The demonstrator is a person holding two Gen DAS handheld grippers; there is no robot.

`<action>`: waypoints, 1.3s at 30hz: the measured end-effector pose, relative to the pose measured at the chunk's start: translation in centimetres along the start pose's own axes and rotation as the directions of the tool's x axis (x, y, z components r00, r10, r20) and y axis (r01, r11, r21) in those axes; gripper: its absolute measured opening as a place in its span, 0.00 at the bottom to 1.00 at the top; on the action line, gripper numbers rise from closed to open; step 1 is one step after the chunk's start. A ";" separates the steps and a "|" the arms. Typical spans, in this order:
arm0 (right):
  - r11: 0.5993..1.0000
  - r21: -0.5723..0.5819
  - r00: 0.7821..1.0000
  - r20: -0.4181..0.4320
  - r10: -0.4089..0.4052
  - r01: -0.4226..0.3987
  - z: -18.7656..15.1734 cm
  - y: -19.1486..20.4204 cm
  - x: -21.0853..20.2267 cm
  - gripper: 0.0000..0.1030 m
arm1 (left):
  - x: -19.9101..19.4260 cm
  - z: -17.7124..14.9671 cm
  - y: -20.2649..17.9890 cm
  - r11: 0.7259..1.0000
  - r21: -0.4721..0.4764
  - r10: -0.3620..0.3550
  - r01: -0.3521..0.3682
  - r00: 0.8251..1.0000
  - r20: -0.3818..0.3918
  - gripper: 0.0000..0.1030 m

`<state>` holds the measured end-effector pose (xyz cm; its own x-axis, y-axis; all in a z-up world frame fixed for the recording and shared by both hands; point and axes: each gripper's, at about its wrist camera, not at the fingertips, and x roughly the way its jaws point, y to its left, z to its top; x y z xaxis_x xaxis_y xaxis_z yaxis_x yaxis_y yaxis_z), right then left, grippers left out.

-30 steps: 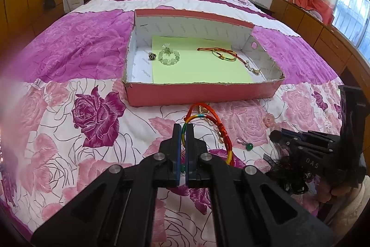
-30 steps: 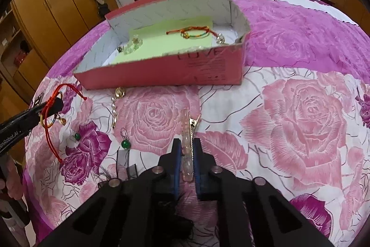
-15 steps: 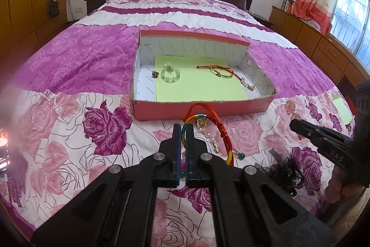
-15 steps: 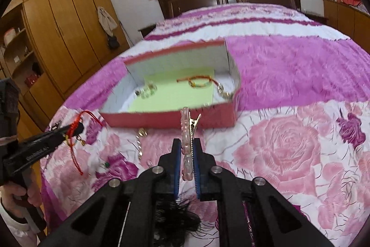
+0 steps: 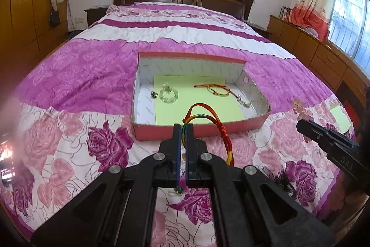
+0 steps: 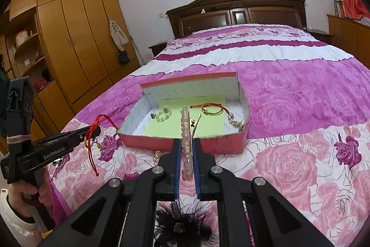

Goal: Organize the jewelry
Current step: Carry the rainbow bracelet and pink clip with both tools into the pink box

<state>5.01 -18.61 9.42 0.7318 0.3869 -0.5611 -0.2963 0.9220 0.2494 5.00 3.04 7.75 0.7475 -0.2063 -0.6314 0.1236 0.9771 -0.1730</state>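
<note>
My left gripper (image 5: 184, 127) is shut on a red and rainbow cord bracelet (image 5: 215, 122), held above the bed just in front of the pink box (image 5: 208, 130); it also shows in the right wrist view (image 6: 98, 129) at the left. My right gripper (image 6: 186, 142) is shut on a pink beaded hair clip (image 6: 186, 131), held before the box's near wall (image 6: 208, 142). The box holds a green sheet (image 5: 196, 96), a green bead bracelet (image 5: 168, 95), a red cord bracelet (image 5: 216, 89) and a small dark bead (image 5: 153, 94).
A black feather hair piece (image 6: 180, 226) lies on the rose bedspread under my right gripper. A small pink charm (image 5: 298, 105) and a green paper (image 5: 340, 117) lie at the right. A small pendant (image 6: 158, 154) lies before the box. Wardrobes stand left, a headboard at the back.
Both grippers have risen and tilted up with their loads, away from the bedspread. The box now looks farther off and lower in both views.
</note>
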 end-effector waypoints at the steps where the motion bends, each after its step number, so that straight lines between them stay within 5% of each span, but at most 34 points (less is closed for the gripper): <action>1: 1.000 0.000 1.000 0.003 0.001 -0.001 0.1 0.0 0.0 0.11 | 0.0 0.1 0.0 1.000 0.001 0.000 0.000 1.000 0.003 0.00; 24: 1.000 -0.004 0.999 0.038 0.013 -0.013 2.9 -0.2 2.4 0.11 | 2.0 3.1 -0.4 1.000 0.026 0.009 -0.011 0.998 0.056 0.00; 39: 0.999 0.031 1.000 -0.023 0.006 -0.006 5.3 -1.7 8.6 0.11 | 6.6 5.4 -0.4 0.998 0.040 0.052 -0.055 0.996 0.067 0.00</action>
<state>15.03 -16.93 8.35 0.7158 0.3930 -0.5773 -0.2811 0.9188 0.2770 13.43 1.61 7.71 0.7952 -0.1515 -0.5871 0.1085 0.9882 -0.1080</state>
